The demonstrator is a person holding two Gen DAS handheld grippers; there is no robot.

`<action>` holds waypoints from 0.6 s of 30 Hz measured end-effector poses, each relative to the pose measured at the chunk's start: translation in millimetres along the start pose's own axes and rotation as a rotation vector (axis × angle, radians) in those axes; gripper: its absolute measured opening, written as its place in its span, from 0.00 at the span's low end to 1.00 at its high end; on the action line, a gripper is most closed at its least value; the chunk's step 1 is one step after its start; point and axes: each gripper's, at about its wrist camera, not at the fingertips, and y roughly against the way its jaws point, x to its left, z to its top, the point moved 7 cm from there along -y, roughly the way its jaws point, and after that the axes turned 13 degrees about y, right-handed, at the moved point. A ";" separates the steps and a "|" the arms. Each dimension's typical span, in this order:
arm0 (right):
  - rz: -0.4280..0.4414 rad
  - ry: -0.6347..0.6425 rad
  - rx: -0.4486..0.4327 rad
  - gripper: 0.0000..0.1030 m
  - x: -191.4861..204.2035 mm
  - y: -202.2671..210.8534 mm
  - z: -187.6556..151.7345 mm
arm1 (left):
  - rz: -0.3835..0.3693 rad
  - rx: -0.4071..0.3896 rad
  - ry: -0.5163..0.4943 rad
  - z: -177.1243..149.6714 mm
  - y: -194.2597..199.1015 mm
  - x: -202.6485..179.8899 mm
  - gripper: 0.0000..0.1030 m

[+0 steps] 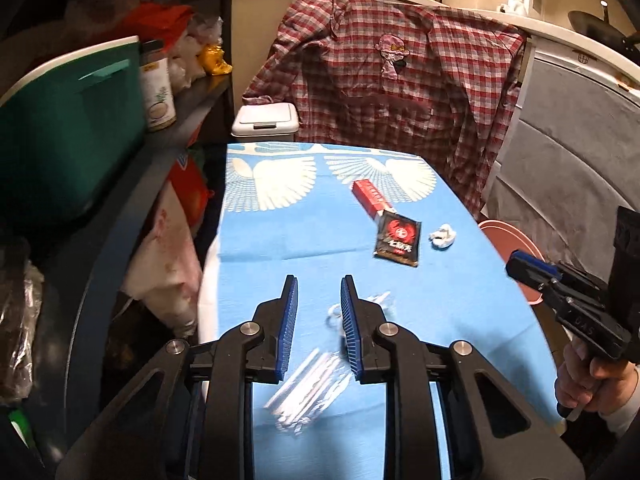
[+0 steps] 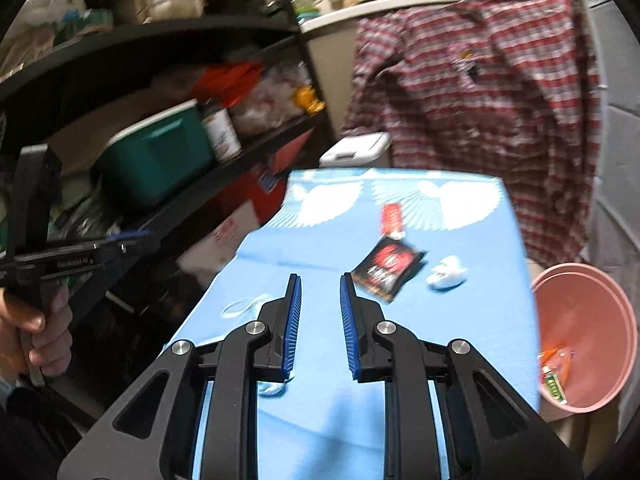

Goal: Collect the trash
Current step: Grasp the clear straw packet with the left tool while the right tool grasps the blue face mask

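Clear plastic wrappers point(image 1: 308, 392), blurry, right under the left gripper point(image 1: 319, 292), at 6 o'clock on the blue cloth point(image 1: 280, 232). Jaws a little apart, nothing between them. Same for the right gripper point(image 2: 318, 292): small gap, nothing held.

Up at 1 o'clock from the left gripper: black packet point(image 1: 398, 240), red box point(image 1: 372, 196) touching its top corner, white crumpled paper point(image 1: 442, 236) just beside it at 3 o'clock. Nothing in the way on the cloth.

Only in the right wrist view: inside of the pink bucket point(image 2: 588, 320) at 3 o'clock, off the table edge, with small trash point(image 2: 554, 372) at the bottom. Left wrist view shows just its rim. Clear wrappers mostly hidden behind the right gripper, too.

White bin point(image 1: 265, 120) at 12 o'clock past the table, checked shirt point(image 1: 392, 80) hanging behind. Dark shelves point(image 2: 168, 60) at 9 o'clock, very blurry. Packet words too smeared to read.
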 end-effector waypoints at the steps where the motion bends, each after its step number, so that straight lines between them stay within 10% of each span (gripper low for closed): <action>1: 0.006 0.011 0.010 0.21 5.0 -5.2 -3.0 | -0.011 0.000 0.012 -2.0 -1.5 5.9 0.22; 15: 0.116 0.073 0.181 0.29 53.1 -74.2 -42.4 | -0.046 0.220 -0.131 -71.6 -65.0 24.6 0.22; 18: 0.130 0.086 0.220 0.30 58.1 -84.2 -52.8 | -0.049 0.276 -0.140 -84.4 -75.6 26.7 0.40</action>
